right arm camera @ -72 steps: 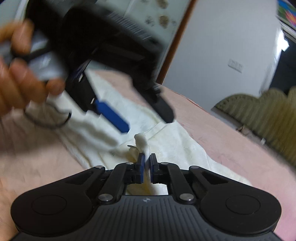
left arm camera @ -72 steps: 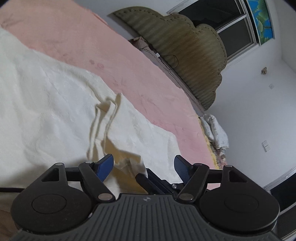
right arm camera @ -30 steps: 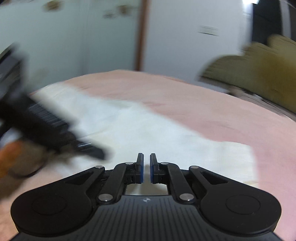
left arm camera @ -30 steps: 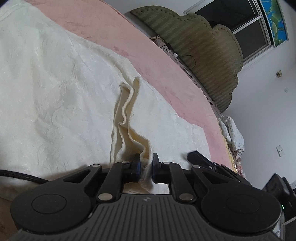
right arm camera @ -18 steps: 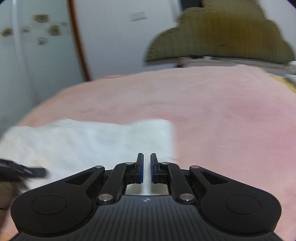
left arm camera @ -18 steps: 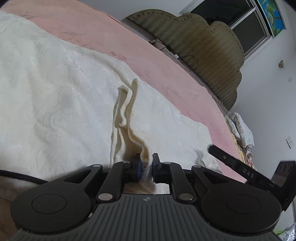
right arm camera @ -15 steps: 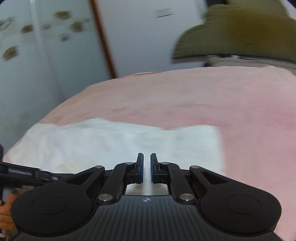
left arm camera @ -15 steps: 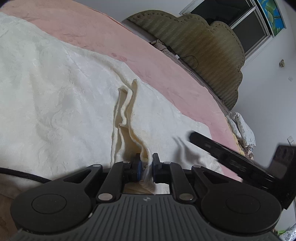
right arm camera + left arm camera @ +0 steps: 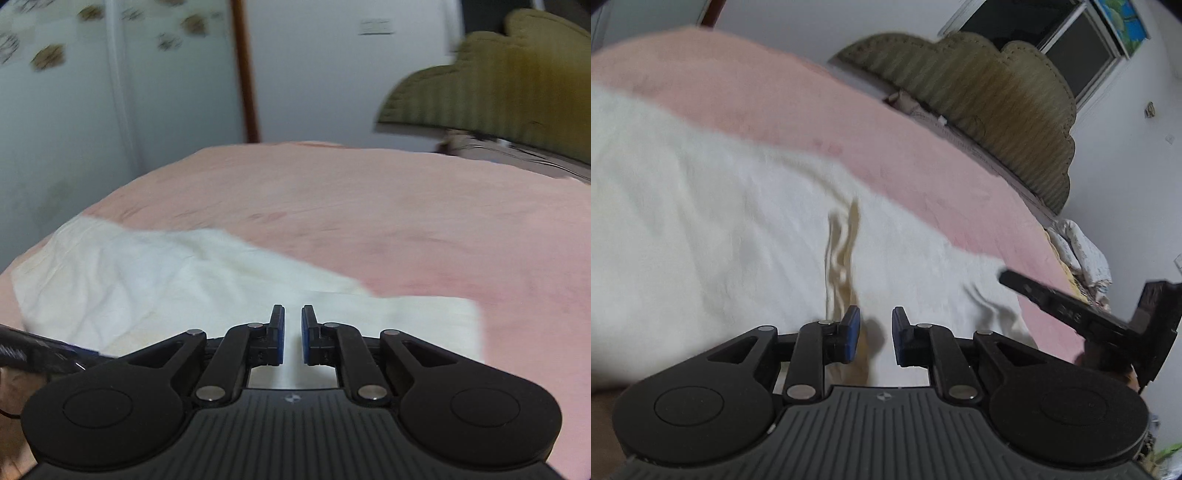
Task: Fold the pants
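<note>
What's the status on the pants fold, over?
Left gripper opening, nothing pinched. Right gripper shut, empty. Cream pants flat on pink bed, ridge wrinkle remains.

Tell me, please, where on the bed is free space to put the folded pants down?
Free: the pink bedspread between the white pants and the olive headboard. Crowded: the near edge, where the pants lie under the opening left gripper and the right gripper.

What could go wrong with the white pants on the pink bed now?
The left gripper is opening with no cloth pinched, and a wrinkled ridge stands in the pants. That bump might stay in the fold. The right gripper hovers shut above the cloth, so nothing holds the pants flat.
</note>
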{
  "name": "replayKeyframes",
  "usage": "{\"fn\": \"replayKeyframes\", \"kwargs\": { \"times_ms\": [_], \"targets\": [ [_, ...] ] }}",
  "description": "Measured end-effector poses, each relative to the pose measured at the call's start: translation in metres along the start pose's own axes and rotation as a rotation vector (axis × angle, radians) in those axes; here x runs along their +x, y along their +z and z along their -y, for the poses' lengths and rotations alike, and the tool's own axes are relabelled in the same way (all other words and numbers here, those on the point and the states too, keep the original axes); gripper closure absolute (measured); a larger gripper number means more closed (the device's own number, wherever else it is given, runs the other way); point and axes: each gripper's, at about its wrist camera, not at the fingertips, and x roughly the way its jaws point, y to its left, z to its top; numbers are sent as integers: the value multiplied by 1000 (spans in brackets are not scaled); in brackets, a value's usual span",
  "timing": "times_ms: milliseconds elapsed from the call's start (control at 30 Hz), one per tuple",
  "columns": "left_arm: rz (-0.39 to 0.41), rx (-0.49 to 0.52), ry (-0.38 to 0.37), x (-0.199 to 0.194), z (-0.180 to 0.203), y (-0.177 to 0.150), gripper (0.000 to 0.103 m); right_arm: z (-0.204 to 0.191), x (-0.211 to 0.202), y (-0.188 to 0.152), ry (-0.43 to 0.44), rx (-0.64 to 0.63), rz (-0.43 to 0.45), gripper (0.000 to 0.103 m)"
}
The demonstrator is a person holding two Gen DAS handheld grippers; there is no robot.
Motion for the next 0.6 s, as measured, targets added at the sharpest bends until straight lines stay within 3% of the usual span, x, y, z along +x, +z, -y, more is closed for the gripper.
{"fn": "replayKeyframes", "kwargs": {
  "times_ms": [100, 200, 300, 333, 467, 600],
  "targets": [
    [6, 69, -15, 14, 19, 20, 80, 33, -5, 0, -58, 95, 0, 94],
    [-17, 127, -26, 47, 37, 30, 65, 37, 7, -5, -23, 113, -21, 94],
    [-97, 111, 70, 94, 32, 34, 65, 29, 22, -24, -51, 78, -84, 94],
    [-102, 90, 79, 103, 26, 35, 72, 26, 20, -31, -58, 55, -89, 94],
    [-83, 46, 74, 99, 18, 40, 74, 23, -8, -55, -45, 2, -92, 94],
    [21, 185, 133, 68, 38, 26, 64, 26, -37, -61, -50, -19, -107, 94]
  ]
}}
